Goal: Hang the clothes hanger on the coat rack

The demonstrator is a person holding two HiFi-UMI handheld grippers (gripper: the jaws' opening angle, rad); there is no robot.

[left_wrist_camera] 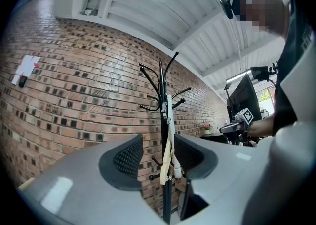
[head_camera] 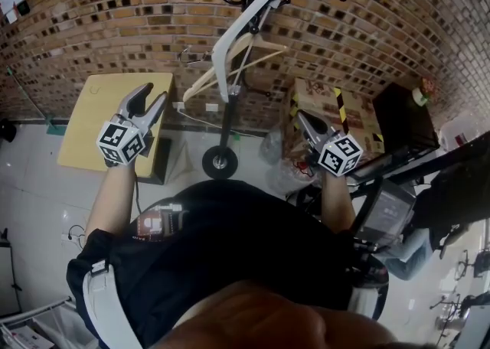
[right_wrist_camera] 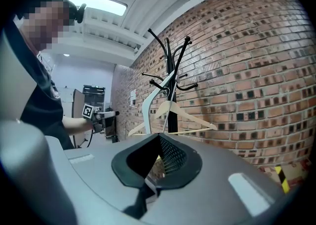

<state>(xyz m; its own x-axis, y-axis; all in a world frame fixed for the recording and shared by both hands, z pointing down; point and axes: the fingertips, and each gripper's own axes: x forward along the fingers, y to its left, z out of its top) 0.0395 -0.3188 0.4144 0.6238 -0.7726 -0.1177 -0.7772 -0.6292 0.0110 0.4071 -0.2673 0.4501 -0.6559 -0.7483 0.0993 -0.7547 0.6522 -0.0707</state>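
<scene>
A black coat rack [head_camera: 228, 106] stands against the brick wall, ahead of me between both grippers. On it hang a white hanger [head_camera: 230, 43] and a wooden hanger [head_camera: 246, 58]. My left gripper [head_camera: 153, 95] is held left of the pole, open and empty. My right gripper [head_camera: 302, 116] is right of the pole, shut on nothing. In the left gripper view the coat rack [left_wrist_camera: 161, 115] shows through the gap of the left gripper [left_wrist_camera: 158, 154]. In the right gripper view the white hanger [right_wrist_camera: 149, 104] and wooden hanger [right_wrist_camera: 191, 114] hang beyond the right gripper [right_wrist_camera: 159, 140].
A tan table [head_camera: 96, 114] stands left of the rack. A cardboard box [head_camera: 337, 114] and a dark cabinet [head_camera: 400, 114] sit to its right, with a clear plastic bag [head_camera: 274, 148] on the floor. A desk and chair crowd the right edge.
</scene>
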